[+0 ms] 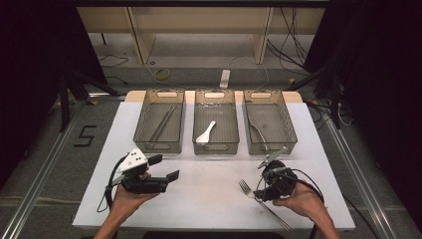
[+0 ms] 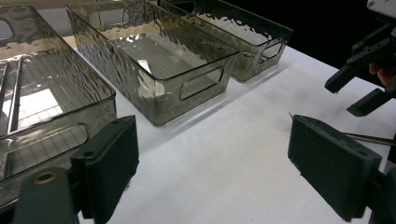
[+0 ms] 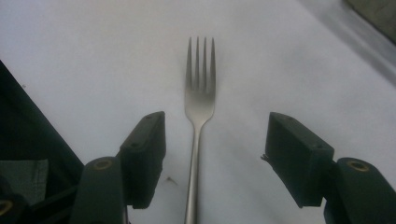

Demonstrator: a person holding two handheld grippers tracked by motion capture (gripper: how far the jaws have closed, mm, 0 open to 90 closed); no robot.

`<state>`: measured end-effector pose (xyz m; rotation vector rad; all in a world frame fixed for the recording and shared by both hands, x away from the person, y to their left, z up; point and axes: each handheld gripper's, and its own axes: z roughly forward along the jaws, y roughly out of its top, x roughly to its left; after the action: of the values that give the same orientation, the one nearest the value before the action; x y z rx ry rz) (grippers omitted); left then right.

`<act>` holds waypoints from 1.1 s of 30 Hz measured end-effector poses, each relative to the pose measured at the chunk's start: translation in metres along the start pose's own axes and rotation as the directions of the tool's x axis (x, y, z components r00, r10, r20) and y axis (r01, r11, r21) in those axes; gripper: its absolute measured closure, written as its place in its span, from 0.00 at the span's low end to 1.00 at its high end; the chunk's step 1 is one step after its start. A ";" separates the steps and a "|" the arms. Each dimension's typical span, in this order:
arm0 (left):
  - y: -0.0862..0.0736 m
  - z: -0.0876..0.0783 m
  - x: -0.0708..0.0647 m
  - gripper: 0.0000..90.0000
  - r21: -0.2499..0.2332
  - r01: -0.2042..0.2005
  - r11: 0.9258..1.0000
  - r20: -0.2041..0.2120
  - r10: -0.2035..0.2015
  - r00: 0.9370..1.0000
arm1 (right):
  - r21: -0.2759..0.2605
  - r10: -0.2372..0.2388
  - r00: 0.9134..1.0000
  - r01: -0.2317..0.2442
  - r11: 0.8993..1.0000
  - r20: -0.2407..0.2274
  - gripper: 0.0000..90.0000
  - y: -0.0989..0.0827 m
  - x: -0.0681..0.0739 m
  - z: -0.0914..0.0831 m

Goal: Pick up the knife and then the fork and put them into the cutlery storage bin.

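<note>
The right gripper [image 3: 210, 158], jaws wide, straddles the slim silver metal fork [image 3: 198, 112] near the white worktop's [image 1: 209, 194] front edge, seemingly to grasp its handle, while the left gripper [image 2: 215, 172] waits wide open.

Lab: floor cables [image 1: 293, 47], aluminium rails [image 1: 37, 172].

The worktop [image 1: 209, 194] is white, and the three bins on it, the left bin [image 1: 160, 121], the middle bin [image 1: 215, 121] and the right bin [image 1: 269, 121], are smoky grey-brown see-through plastic with a rippled, wavy pattern on their walls and fine ribbed lines on their floors. The fork [image 3: 200, 93] is plain silver-grey metal, the spoon [image 1: 205, 132] in the middle bin is white, and the chopsticks [image 1: 162, 123] in the left bin are grey. Both grippers, the left gripper [image 1: 166, 167] and the right gripper [image 1: 260, 185], are black with matte black jaws, and the left one carries a white plate with dark dots on top.
</note>
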<state>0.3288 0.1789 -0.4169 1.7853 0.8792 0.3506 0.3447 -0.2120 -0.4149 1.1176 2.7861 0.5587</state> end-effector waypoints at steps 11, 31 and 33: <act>0.000 0.000 0.000 0.18 0.000 -0.002 1.000 -0.003 0.002 1.000 | 0.029 -0.002 1.000 0.002 1.000 -0.003 0.51 -0.012 0.003 0.010; 0.000 -0.001 0.000 0.18 -0.001 0.001 1.000 0.000 -0.001 1.000 | 0.088 -0.037 0.999 0.035 0.996 0.023 0.67 -0.022 0.008 0.019; 0.000 -0.001 0.000 0.18 -0.001 0.001 1.000 0.000 -0.001 1.000 | 0.095 -0.040 0.999 0.037 0.995 0.021 0.69 -0.023 0.009 0.020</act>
<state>0.3287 0.1794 -0.4165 1.7840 0.8797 0.3503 0.3277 -0.2153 -0.4417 1.0774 2.8347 0.4113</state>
